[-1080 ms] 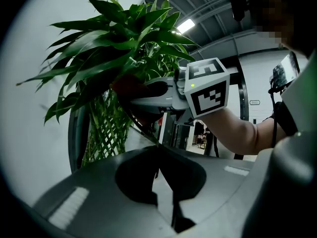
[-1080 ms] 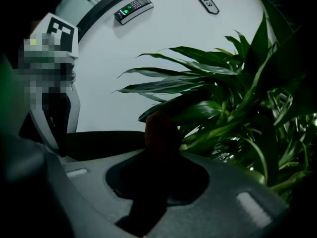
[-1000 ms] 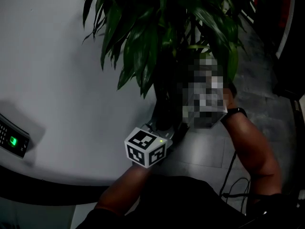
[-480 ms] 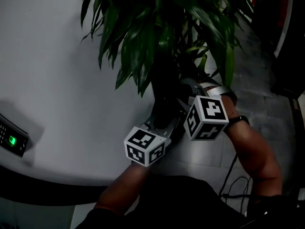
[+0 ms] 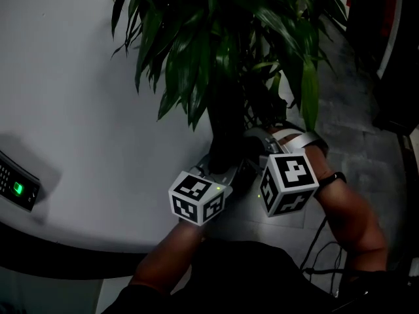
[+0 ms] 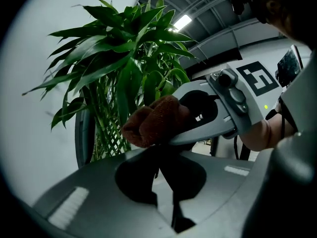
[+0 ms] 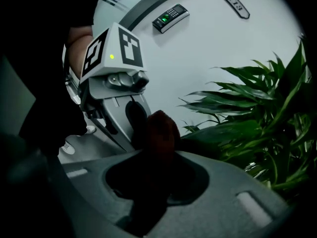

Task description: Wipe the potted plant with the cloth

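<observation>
The potted plant (image 5: 216, 38) spreads long green leaves across the top of the head view. My left gripper (image 5: 226, 165) reaches under the foliage, its marker cube (image 5: 198, 198) below. In the left gripper view its jaws (image 6: 161, 157) are shut; whether a leaf is pinched I cannot tell. My right gripper (image 5: 258, 142) lies beside it, shut on a bunched brown cloth (image 6: 153, 120). That cloth (image 7: 161, 130) sits just in front of the left gripper (image 7: 132, 119), close to the lower leaves (image 7: 257, 123).
A curved white wall (image 5: 72, 110) stands left of the plant, with a keypad panel (image 5: 16, 190) lit green on it. Grey floor tiles (image 5: 288, 208) and black cables (image 5: 321, 254) lie to the right. A green lattice (image 6: 106, 128) surrounds the stems.
The right gripper has come down and toward me, and now sits close beside the left gripper's cube. The left gripper has stayed where it was.
</observation>
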### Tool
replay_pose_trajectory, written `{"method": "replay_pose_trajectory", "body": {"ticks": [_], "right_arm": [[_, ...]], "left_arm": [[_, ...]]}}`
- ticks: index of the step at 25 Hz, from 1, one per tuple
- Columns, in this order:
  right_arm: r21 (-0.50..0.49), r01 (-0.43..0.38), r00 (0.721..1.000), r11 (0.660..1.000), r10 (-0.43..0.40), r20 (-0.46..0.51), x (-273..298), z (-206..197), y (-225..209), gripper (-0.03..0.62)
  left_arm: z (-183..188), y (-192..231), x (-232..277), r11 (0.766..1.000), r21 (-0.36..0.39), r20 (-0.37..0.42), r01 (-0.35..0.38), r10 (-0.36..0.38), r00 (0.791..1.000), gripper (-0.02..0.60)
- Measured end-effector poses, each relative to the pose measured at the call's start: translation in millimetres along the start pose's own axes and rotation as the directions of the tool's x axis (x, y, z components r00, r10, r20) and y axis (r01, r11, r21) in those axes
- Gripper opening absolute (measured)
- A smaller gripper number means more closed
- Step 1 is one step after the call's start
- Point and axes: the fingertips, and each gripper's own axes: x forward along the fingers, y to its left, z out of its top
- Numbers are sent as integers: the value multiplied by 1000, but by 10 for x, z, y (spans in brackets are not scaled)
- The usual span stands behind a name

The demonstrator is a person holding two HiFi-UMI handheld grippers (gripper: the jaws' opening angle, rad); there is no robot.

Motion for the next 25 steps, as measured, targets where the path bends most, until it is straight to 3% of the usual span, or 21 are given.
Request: {"method": "replay_pose_trajectory", "body": {"ticks": [4,9,12,14,16,19,22,23,25], "right_arm": [[41,13,1000,999,-14,27,-43,8,61,71],[187,36,994,982,-54,92,-112,1,171,71],[307,60,983,950,-111,149,-135,6,246,71],[418,86,968,904,-175,178,-191,8,251,72],[543,97,950,834,-240,200,-256,-20,291,72],[707,44,907,706,-325,269,-382,-24,451,72],[866,-40,870,498,-409,275,-510,-82,681,72],[901,-63,872,430,-416,260,-524,-115,806,72],[937,-94,884,338,-405,235,-512,-153,1104,72]], "left_arm": [[-12,-12,-53,1000,9,4,-17,17,1000,28],[-79,-102,-190,1000,3,5,-16,16,1000,43],[-132,-137,-287,1000,-9,2,-20,20,1000,43],[-144,-145,-364,999,-20,9,-26,26,1000,43],[-175,-128,-453,999,-34,14,-33,34,999,43],[-292,-96,-616,997,-66,-1,-38,38,999,17],[-414,-88,-800,996,-84,-30,-42,39,999,17],[-445,-106,-873,995,-88,-41,-39,35,999,17],[-473,-170,-1037,995,-92,-49,-27,22,999,17]]}}
